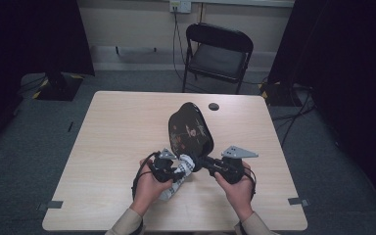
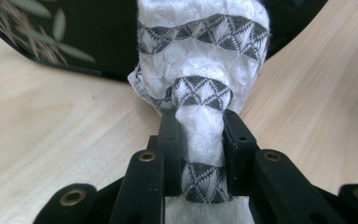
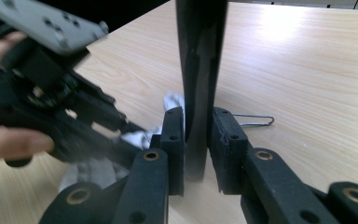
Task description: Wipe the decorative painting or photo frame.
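Two grippers meet near the front edge of the table (image 1: 107,127), each in one of the person's hands. The left gripper (image 2: 199,140) has its jaws clamped on a white cloth (image 2: 200,60) with grey triangle bands; the cloth bunches out ahead of the jaws and presses against the tray (image 2: 93,37). In the high view the cloth (image 1: 183,166) sits between the two grippers, with its tail lying on the table under the left gripper (image 1: 169,169).

The right gripper (image 3: 198,140) grips the rim of the black tray (image 3: 200,56), which stands on edge between its pads. Its jaws sit close on the rim; whether both pads press hard I cannot tell, as a thin gap shows on one side. From above, the tray (image 1: 190,128) leans up from the right gripper (image 1: 208,164), its patterned face toward the camera. A wire clip (image 3: 256,120) lies on the table just past the right jaw.
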`<action>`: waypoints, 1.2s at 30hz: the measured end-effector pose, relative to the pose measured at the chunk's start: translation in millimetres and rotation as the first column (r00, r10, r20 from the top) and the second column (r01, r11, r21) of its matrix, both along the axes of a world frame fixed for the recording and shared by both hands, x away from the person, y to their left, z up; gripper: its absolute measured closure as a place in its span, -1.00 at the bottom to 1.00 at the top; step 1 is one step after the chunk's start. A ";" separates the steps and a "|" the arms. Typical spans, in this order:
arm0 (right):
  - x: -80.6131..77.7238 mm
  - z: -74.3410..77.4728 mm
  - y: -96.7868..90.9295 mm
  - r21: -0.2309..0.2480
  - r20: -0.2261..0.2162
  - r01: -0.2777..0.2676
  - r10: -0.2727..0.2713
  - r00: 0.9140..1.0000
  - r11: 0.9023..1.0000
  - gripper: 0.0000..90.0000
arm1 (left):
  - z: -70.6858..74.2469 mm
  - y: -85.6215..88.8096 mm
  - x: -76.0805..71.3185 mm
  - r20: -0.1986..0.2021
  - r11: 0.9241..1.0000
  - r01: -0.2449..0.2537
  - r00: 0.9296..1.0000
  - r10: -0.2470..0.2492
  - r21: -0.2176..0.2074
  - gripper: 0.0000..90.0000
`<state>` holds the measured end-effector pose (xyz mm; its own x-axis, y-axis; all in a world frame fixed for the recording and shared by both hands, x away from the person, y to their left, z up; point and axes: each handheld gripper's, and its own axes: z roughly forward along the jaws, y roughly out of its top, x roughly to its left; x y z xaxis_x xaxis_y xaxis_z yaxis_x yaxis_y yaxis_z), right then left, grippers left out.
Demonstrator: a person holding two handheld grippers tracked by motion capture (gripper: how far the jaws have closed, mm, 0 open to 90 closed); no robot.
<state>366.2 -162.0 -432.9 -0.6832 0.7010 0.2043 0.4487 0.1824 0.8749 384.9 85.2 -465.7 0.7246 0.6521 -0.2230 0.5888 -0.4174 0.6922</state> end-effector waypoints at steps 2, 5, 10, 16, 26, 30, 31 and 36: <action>-0.7 -0.5 -2.2 0.001 -0.001 -0.004 0.004 1.000 1.000 0.68 | 12.8 1.4 0.6 0.023 1.000 0.004 1.000 -0.004 -0.018 0.61; -1.7 0.0 -5.8 0.009 -0.005 -0.006 0.006 1.000 1.000 0.67 | 41.2 2.2 2.8 0.078 0.999 0.009 0.997 -0.005 -0.052 0.61; -4.5 0.8 -9.1 -0.001 0.001 -0.011 0.011 1.000 1.000 0.69 | 86.2 1.5 8.8 0.164 0.994 0.011 0.986 0.007 -0.110 0.61; -4.7 0.3 -14.2 -0.001 0.001 -0.012 0.012 1.000 1.000 0.74 | 126.1 -6.4 11.9 0.237 0.989 0.039 0.972 -0.005 -0.140 0.61; -0.7 -4.1 -15.8 -0.017 -0.014 0.019 -0.020 1.000 1.000 0.72 | 94.1 -14.0 8.1 0.185 0.994 0.062 0.982 -0.044 -0.090 0.61; -0.1 -3.7 -16.9 -0.020 -0.011 0.026 -0.026 1.000 0.999 0.67 | 76.6 -16.1 3.7 0.158 0.995 0.073 0.986 -0.061 -0.071 0.61; 0.0 -3.7 -17.0 -0.021 -0.010 0.026 -0.026 1.000 0.999 0.67 | 71.7 -16.3 2.9 0.148 0.995 0.076 0.987 -0.066 -0.064 0.61; 0.2 -3.2 -17.1 -0.023 -0.008 0.033 -0.033 0.999 0.999 0.61 | 43.7 -13.9 -0.3 0.098 0.997 0.069 0.993 -0.065 -0.046 0.61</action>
